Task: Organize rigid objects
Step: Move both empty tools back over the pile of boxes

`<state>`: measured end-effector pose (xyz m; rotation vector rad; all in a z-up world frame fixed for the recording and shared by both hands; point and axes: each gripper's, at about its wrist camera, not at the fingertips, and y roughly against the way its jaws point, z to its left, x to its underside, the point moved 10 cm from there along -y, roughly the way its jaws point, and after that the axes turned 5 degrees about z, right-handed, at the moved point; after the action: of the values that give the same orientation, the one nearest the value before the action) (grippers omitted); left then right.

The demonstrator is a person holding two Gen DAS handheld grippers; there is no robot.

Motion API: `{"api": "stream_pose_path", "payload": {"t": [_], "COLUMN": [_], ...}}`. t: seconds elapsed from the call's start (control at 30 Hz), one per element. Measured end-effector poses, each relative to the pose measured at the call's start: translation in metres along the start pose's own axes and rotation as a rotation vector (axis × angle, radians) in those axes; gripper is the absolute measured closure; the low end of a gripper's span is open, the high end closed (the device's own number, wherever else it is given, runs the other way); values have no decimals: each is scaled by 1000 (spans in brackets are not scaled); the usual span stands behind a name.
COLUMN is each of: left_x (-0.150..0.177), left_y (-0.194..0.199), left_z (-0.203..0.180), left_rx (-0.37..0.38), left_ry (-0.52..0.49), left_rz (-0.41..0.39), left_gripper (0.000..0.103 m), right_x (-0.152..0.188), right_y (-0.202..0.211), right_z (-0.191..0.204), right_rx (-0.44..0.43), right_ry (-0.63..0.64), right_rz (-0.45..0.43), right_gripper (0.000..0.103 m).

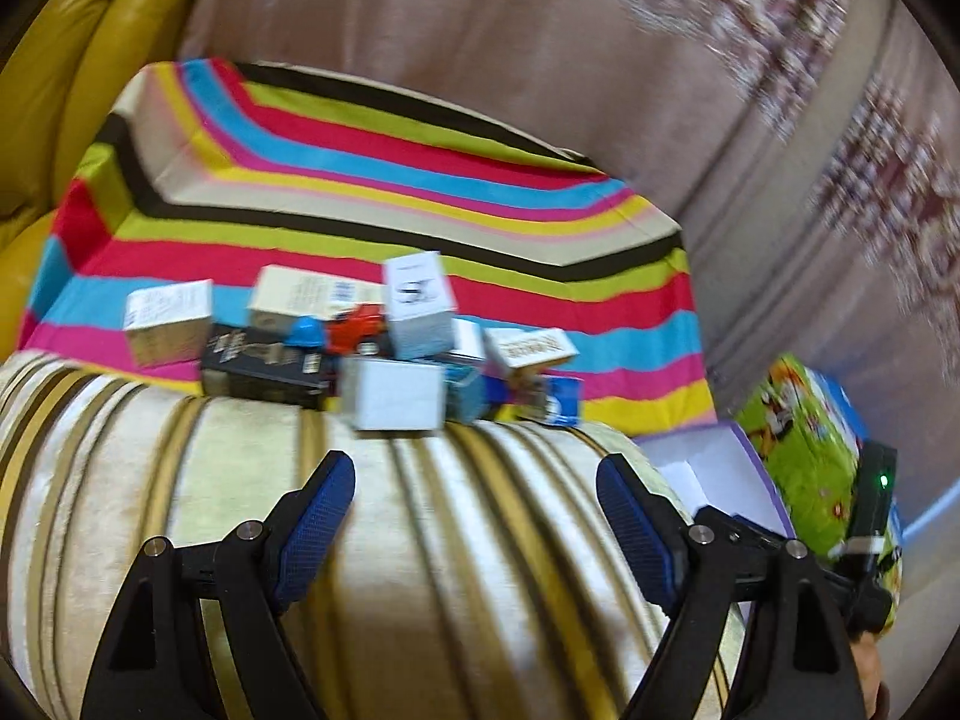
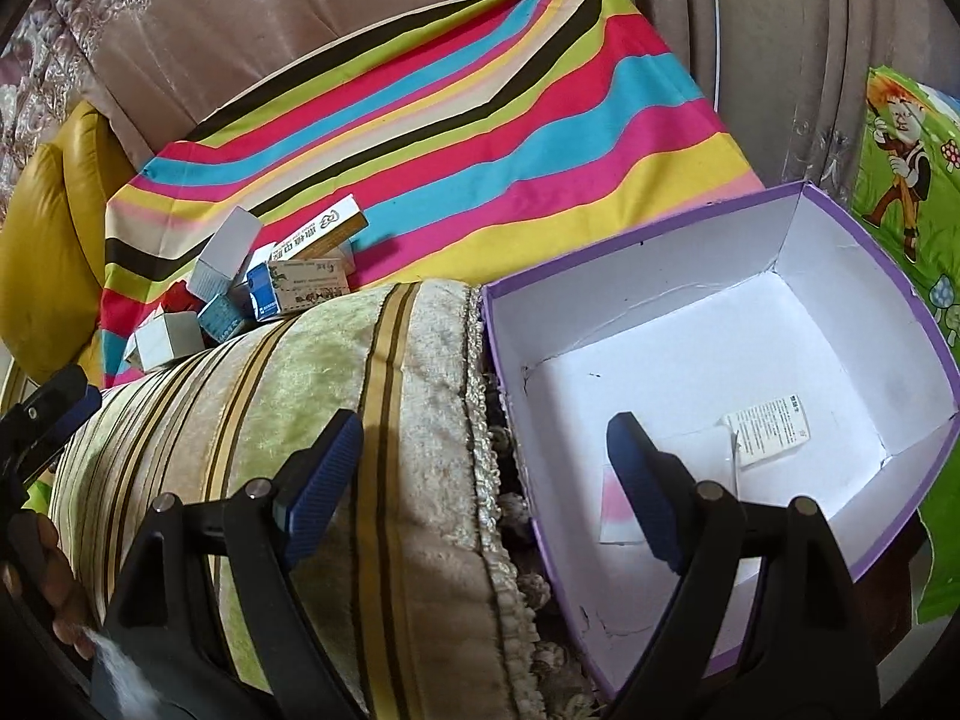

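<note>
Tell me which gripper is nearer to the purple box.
Right. The right gripper hangs over the purple box's near edge, one finger above its floor; the left gripper is off beside it, over the striped cushion.

A pinkish-beige curtain [image 1: 480, 48] is hanging in vertical folds across the rear, with a lace-patterned panel [image 1: 888, 138] running along one side. A mustard-yellow leather armchair [image 1: 72, 78] is sitting at the far edge. A multicoloured striped cloth [image 2: 420, 138] is covering a flat raised surface, draping over its corners. A cream and olive striped velvet cushion [image 2: 336, 420] with a braided fringe is lying in front. A green cartoon-print fabric [image 2: 900, 180] is showing beside it. Lighting is appearing soft and even.
</note>
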<state>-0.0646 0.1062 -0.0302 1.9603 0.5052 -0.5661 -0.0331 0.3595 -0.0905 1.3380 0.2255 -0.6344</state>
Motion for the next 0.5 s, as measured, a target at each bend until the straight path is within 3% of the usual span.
{"api": "stream_pose_path", "payload": {"t": [0.17, 0.5], "left_x": [-1, -9], "left_y": [-3, -15], "left_z": [18, 22], "left_rx": [-17, -71], "left_ry": [61, 52], "left_rz": [15, 50], "left_gripper": [19, 19], "right_x": [-2, -10], "right_y": [-2, -12], "right_z": [7, 37], "right_rx": [-10, -35], "right_ry": [9, 81], "right_rz": [1, 17], "right_gripper": [17, 17]}}
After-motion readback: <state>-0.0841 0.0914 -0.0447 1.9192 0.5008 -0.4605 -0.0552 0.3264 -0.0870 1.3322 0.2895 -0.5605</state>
